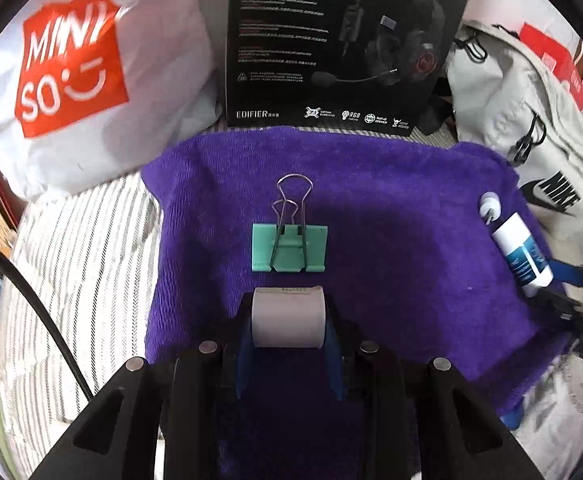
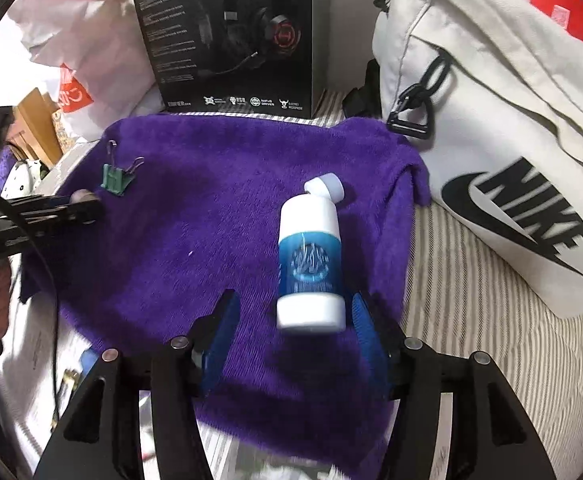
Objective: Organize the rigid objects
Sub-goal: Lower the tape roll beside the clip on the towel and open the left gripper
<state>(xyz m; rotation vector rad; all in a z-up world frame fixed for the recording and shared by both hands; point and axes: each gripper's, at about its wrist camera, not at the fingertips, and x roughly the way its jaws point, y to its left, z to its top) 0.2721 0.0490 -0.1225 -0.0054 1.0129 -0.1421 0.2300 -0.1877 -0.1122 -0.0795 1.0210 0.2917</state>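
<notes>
A purple towel [image 1: 391, 208] lies spread on a striped bed; it also shows in the right wrist view [image 2: 195, 216]. My left gripper [image 1: 289, 320] is shut on a pale pink cylinder [image 1: 289, 318], just above the towel. A green binder clip [image 1: 289, 246] lies on the towel just beyond it, and shows small in the right wrist view [image 2: 117, 179]. A white and blue bottle [image 2: 311, 264] with an angled cap lies on the towel between the open fingers of my right gripper [image 2: 291, 320], nearer the right finger. The bottle also shows in the left wrist view [image 1: 519, 248].
A black headset box [image 1: 343, 40] stands behind the towel. A white Miniso bag [image 1: 75, 80] sits at the left, a white Nike bag [image 2: 511, 140] at the right. The striped bedding [image 1: 83, 264] surrounds the towel. My left gripper shows in the right wrist view [image 2: 83, 200].
</notes>
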